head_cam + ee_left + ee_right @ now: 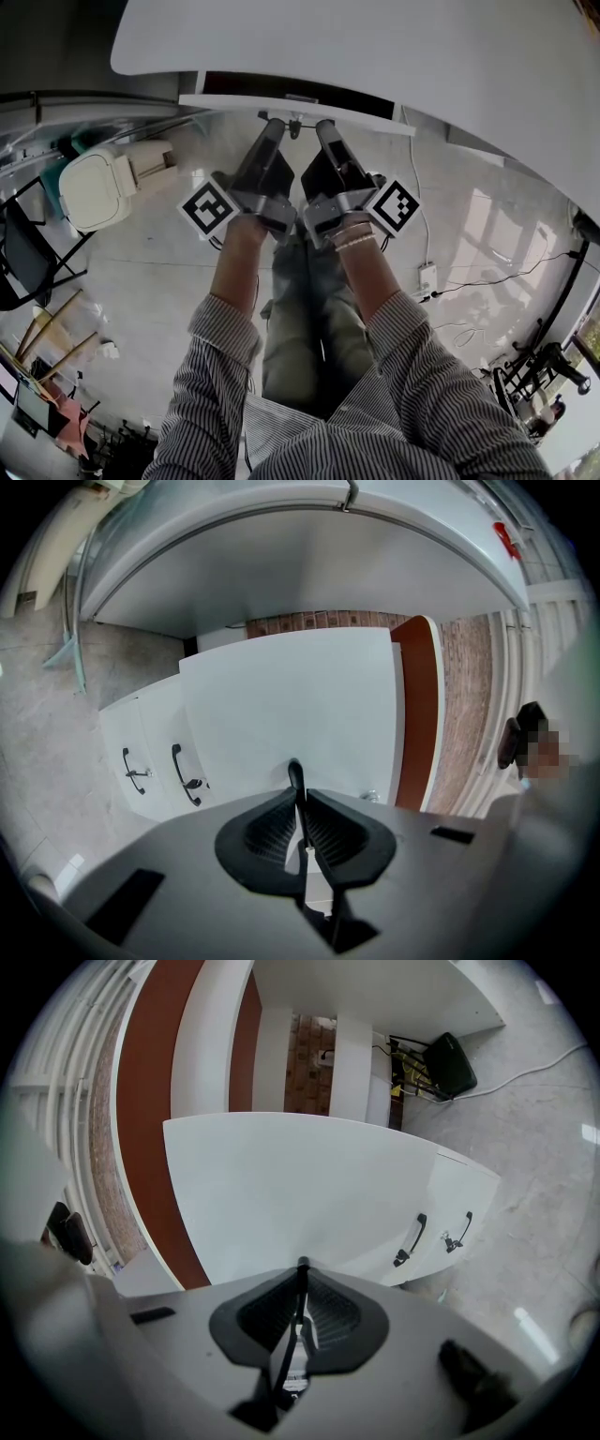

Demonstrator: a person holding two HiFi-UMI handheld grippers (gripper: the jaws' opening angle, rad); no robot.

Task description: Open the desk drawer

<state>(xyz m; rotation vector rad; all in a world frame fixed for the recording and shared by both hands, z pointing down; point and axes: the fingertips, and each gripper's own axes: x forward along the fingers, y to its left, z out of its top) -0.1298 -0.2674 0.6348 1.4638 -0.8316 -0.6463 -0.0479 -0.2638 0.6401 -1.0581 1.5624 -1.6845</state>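
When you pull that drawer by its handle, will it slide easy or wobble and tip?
It probably slides straight, not tips: the drawer sits level under the desk with a dark gap showing behind its front. The handle looks thin and stiff, so likely won't bend. Both the left tongs and right tongs pinch it, so the pull should stay even.

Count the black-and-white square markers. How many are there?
2: one marker on the left gripper, one on the right gripper. More may hide on other cube faces.
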